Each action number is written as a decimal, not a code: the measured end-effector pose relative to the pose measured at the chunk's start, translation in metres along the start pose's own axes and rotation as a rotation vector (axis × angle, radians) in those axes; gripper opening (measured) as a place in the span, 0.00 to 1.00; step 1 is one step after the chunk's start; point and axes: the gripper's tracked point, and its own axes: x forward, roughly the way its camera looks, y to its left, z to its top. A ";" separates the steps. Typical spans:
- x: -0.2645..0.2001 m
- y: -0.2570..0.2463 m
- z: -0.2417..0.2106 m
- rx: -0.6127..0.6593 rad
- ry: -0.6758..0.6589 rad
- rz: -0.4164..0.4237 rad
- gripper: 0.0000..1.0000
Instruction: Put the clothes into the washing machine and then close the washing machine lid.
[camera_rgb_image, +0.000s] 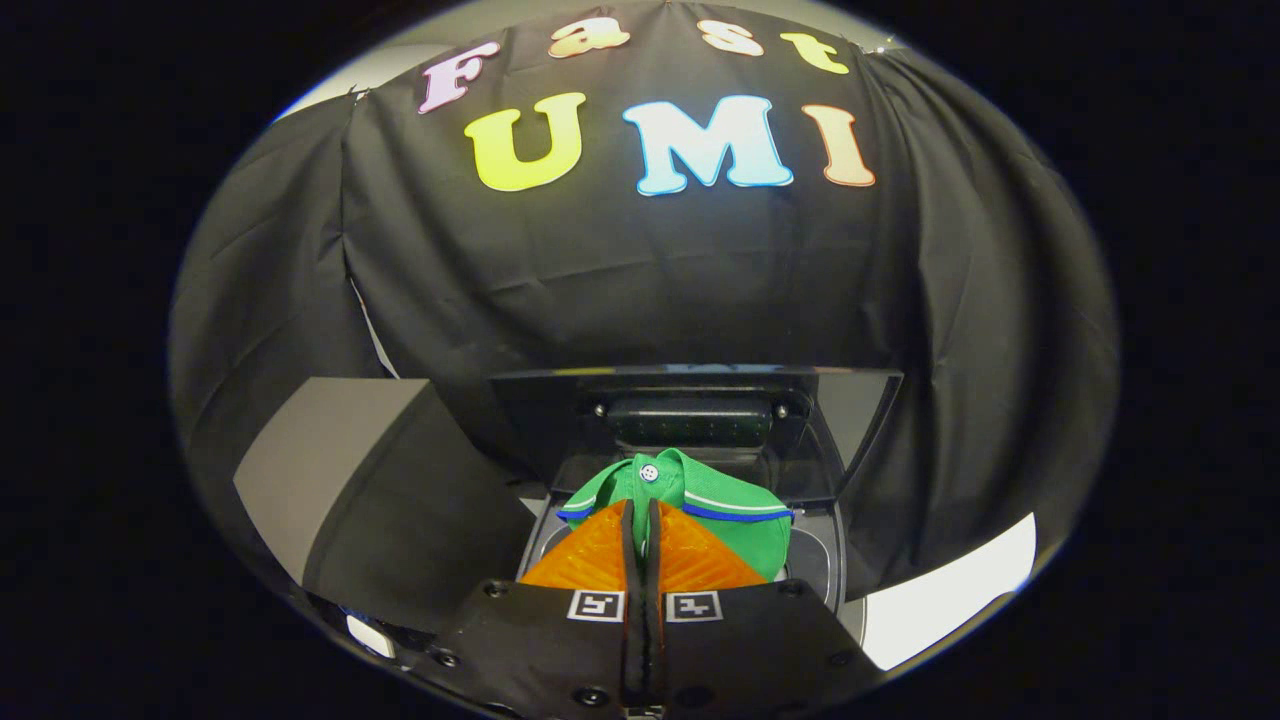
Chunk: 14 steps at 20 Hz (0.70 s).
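Fingers pressed nearly together, pinching a green knit polo shirt with blue-white trim just ahead, over the open dark washing machine tub. Raised glossy lid stands beyond. Step: loading. Next, by my judgement: lower, release, then shut lid.

Shirt: green, white button at the collar, blue-and-white trim along the edge. Bunched, hanging at the fingers' tips, held over the washer opening. Gripper fingers pressed nearly together (a thin fold of cloth seems caught between them, hard to confirm). Washer: dark top-loader, opening just ahead. Lid raised, standing upright at the washer's back edge.
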 end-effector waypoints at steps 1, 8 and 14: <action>0.006 -0.003 -0.006 0.006 0.003 -0.012 0.01; 0.055 -0.020 -0.052 0.029 0.098 -0.060 0.01; 0.096 -0.037 -0.088 0.062 0.180 -0.105 0.01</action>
